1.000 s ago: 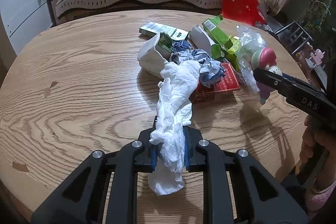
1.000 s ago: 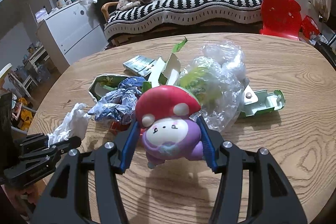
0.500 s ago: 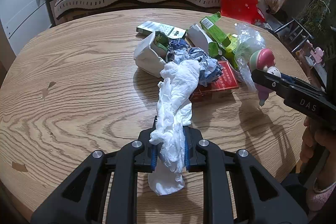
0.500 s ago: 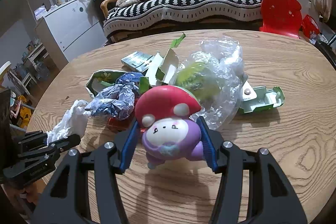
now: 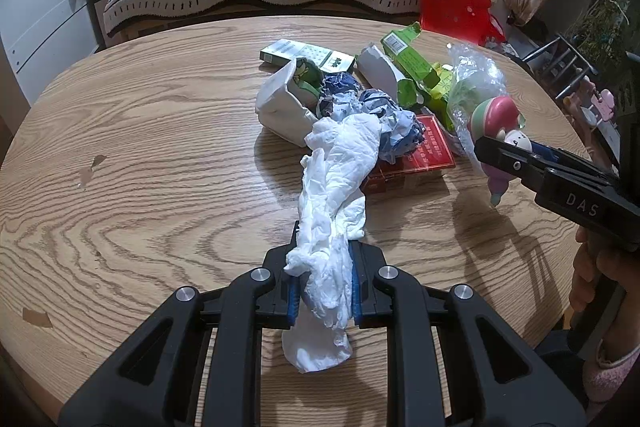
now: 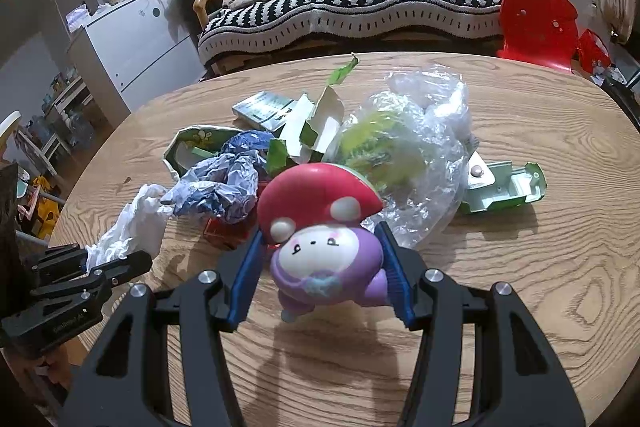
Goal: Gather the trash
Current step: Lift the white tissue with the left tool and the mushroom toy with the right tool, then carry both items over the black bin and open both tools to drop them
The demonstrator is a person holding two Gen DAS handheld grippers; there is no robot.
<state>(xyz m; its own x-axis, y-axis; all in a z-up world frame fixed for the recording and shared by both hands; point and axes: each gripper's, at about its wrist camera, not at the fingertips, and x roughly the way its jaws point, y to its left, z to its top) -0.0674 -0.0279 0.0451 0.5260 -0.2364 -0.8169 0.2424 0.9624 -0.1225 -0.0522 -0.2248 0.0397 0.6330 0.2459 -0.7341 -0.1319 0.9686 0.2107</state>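
My left gripper (image 5: 323,281) is shut on a crumpled white tissue (image 5: 338,187) whose far end leans on the trash pile. The tissue also shows in the right wrist view (image 6: 132,227). My right gripper (image 6: 320,279) is shut on a mushroom toy (image 6: 320,223) with a red cap and purple body, held above the table; the toy shows in the left wrist view (image 5: 498,121) too. The pile holds crumpled blue paper (image 6: 224,187), a red box (image 5: 424,155), a clear plastic bag (image 6: 416,155), green cartons (image 5: 412,67) and a white paper cup (image 5: 286,103).
The round wooden table (image 5: 140,147) carries everything. A flattened green carton (image 6: 504,187) lies right of the bag. A striped sofa (image 6: 360,3) and a red child's chair (image 6: 536,27) stand behind the table. A white cabinet (image 6: 132,43) is at the left.
Both grippers have drawn slightly nearer the pile. The mushroom toy has tilted a little in the right gripper. The tissue is still held.
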